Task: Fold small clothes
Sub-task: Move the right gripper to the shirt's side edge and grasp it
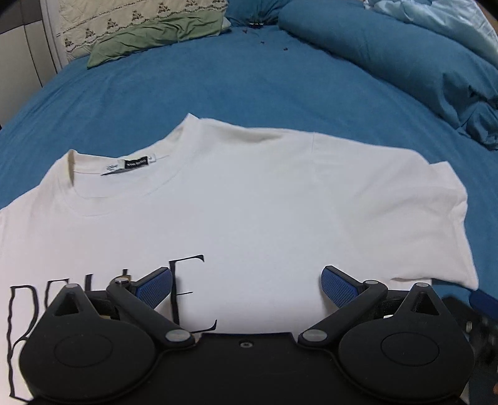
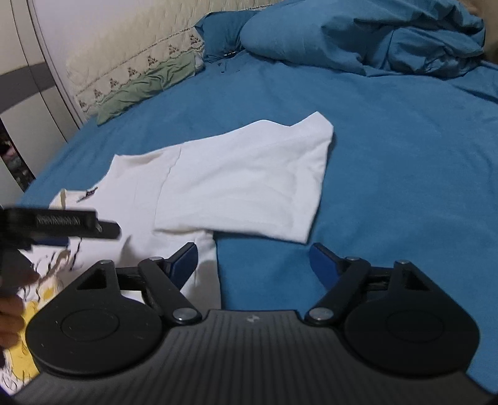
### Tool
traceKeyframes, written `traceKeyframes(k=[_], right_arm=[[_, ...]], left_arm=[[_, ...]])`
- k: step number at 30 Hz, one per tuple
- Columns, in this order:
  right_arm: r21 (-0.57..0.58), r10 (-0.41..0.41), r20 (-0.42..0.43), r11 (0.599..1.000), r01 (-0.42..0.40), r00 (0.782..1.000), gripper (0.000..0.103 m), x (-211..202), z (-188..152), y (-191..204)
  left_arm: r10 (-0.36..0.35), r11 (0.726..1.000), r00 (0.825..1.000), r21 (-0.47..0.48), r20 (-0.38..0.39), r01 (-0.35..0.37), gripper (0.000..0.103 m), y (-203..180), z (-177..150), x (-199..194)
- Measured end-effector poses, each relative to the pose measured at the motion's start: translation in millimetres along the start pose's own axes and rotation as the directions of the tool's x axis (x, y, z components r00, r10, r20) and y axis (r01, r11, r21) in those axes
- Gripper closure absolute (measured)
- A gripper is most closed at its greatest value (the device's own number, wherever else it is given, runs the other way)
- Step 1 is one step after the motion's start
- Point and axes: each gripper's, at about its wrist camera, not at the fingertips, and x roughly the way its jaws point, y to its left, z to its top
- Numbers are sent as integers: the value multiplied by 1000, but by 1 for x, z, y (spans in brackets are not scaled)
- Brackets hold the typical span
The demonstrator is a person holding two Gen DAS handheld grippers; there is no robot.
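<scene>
A white T-shirt (image 1: 249,202) with black lettering lies flat, front up, on the blue bed sheet (image 1: 218,87), collar toward the far left. My left gripper (image 1: 246,286) is open and empty, hovering over the shirt's chest. The shirt's right sleeve (image 2: 249,180) spreads out in the right wrist view. My right gripper (image 2: 253,264) is open and empty, over the shirt's side edge below that sleeve, one finger over the cloth and one over the sheet. The left gripper's body (image 2: 62,224) shows blurred at the left there.
A blue duvet (image 1: 404,62) is bunched at the far right of the bed. A green and cream pillow (image 1: 149,28) lies at the head. A white wardrobe (image 2: 31,93) stands to the left of the bed.
</scene>
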Motion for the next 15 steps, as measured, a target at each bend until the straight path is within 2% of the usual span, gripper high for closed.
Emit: traceKeyframes(k=[5,7,10,12,15], right_arm=[[96,14,24,995,-17,1000,19,14,8,-4],[150,30,36,988,-36,999,26,15,12,-7],[227,54,50,972,-64,997,29,21,22,-10],[296,85,69,950,-102,994,27,19,27,-14],[388,96,99,913,-127,991,18,10,26,-16]], left_arm=[[25,1000,1000,11,4,-25,0,6,-1,7],[51,999,999,2,7,-51,0,15,0,8],[82,996,997,-31,-1,-82,0,35,4,14],[95,994,995,-56,-8,-95,0,48,4,15],[99,993,995,-67,-12,-99,0,59,1,15]])
